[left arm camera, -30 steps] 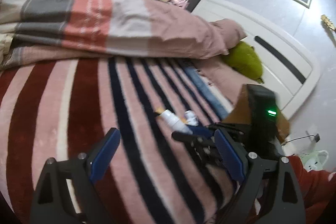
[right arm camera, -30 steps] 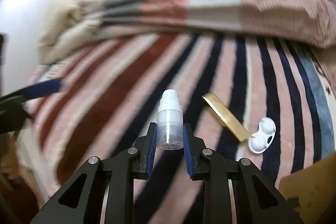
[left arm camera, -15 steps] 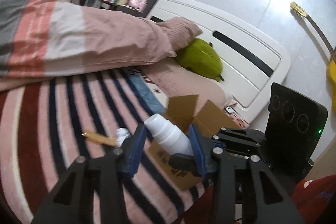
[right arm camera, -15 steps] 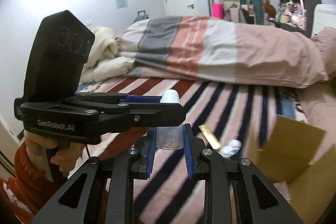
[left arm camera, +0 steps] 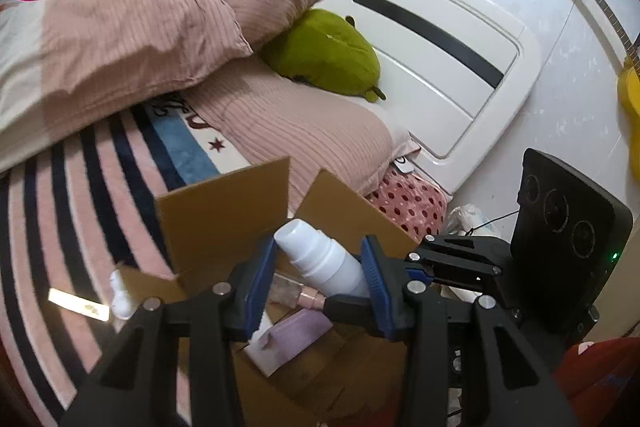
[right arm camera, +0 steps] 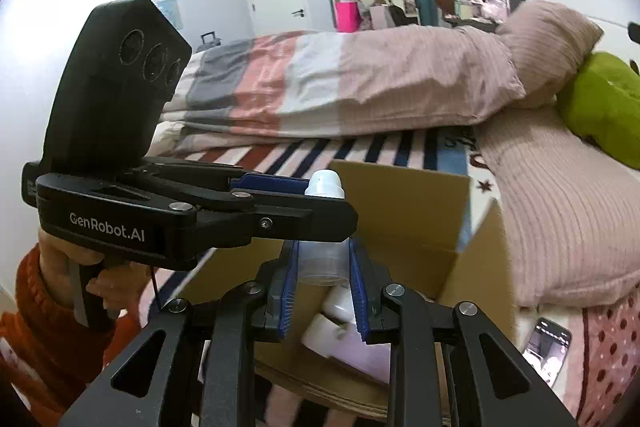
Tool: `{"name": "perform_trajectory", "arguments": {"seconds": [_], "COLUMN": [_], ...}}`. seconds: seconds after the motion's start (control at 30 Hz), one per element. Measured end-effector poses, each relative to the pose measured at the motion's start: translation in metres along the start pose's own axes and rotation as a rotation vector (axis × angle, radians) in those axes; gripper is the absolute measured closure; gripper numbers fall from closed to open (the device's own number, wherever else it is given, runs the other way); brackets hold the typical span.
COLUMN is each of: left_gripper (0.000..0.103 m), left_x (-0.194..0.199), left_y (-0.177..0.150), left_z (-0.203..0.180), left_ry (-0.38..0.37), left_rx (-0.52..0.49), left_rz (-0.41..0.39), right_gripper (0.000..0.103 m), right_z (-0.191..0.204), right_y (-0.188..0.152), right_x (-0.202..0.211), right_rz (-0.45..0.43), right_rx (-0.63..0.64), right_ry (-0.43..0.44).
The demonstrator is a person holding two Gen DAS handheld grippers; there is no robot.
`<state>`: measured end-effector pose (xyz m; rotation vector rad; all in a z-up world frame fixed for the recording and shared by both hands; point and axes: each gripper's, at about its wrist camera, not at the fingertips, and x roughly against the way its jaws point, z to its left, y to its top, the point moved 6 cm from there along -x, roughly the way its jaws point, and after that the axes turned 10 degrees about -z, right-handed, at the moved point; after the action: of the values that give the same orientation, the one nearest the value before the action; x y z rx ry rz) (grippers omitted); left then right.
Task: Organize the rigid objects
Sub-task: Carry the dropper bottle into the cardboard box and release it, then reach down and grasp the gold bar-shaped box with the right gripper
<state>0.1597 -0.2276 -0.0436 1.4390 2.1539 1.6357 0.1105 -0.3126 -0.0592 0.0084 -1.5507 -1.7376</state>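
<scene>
My right gripper (right arm camera: 323,263) is shut on the clear base of a white pump bottle (right arm camera: 324,254) and holds it above the open cardboard box (right arm camera: 404,211). In the left wrist view the bottle (left arm camera: 320,263) lies between my left gripper's blue pads (left arm camera: 256,283); the jaws stand a little wider than the bottle and I cannot tell if they touch it. My left gripper (left arm camera: 316,279) reaches in from the left, across the right one. The box (left arm camera: 224,211) holds a lilac packet (left arm camera: 288,343) and a pink tube (left arm camera: 308,293). A gold strip (left arm camera: 78,305) and a white case (left arm camera: 120,297) lie on the striped blanket.
A folded duvet (right arm camera: 340,83), pink pillows (left arm camera: 296,131) and a green plush (left arm camera: 328,55) lie on the bed beyond the box. The white headboard (left arm camera: 432,55) is behind them. A yellow guitar (left arm camera: 628,83) leans on the wall. A phone (right arm camera: 546,347) lies at the bed's edge.
Both grippers have moved from over the blanket to above the open box, the right one carrying the bottle. The left gripper's jaws have narrowed around the bottle's upper part.
</scene>
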Motion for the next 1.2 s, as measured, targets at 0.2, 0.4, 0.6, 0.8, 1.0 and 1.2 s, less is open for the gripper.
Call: {"name": "perform_trajectory", "arguments": {"seconds": [0.2, 0.4, 0.6, 0.8, 1.0, 1.2], "left_gripper": [0.062, 0.034, 0.019, 0.014, 0.013, 0.013], "left_x": [-0.014, -0.014, 0.01, 0.049, 0.104, 0.165], "left_y": [-0.001, -0.001, 0.002, 0.004, -0.001, -0.019], "left_z": [-0.001, 0.003, 0.002, 0.011, 0.038, 0.089], "left_ry": [0.009, 0.054, 0.091, 0.137, 0.191, 0.3], "left_rx": [-0.01, -0.022, -0.05, -0.055, -0.037, 0.011], "left_rz": [0.028, 0.026, -0.033, -0.117, -0.197, -0.258], "right_gripper": [0.083, 0.057, 0.042, 0.042, 0.042, 0.042], "right_z": [-0.011, -0.008, 0.003, 0.025, 0.067, 0.124], "right_y": [-0.003, -0.003, 0.0, 0.004, 0.015, 0.024], "right_x": [-0.006, -0.01, -0.005, -0.007, -0.023, -0.057], "right_rz": [0.028, 0.06, 0.052, 0.064, 0.068, 0.072], "right_rx": [0.02, 0.059, 0.094, 0.129, 0.185, 0.223], "right_ry": [-0.02, -0.036, -0.054, -0.058, -0.049, 0.005]}}
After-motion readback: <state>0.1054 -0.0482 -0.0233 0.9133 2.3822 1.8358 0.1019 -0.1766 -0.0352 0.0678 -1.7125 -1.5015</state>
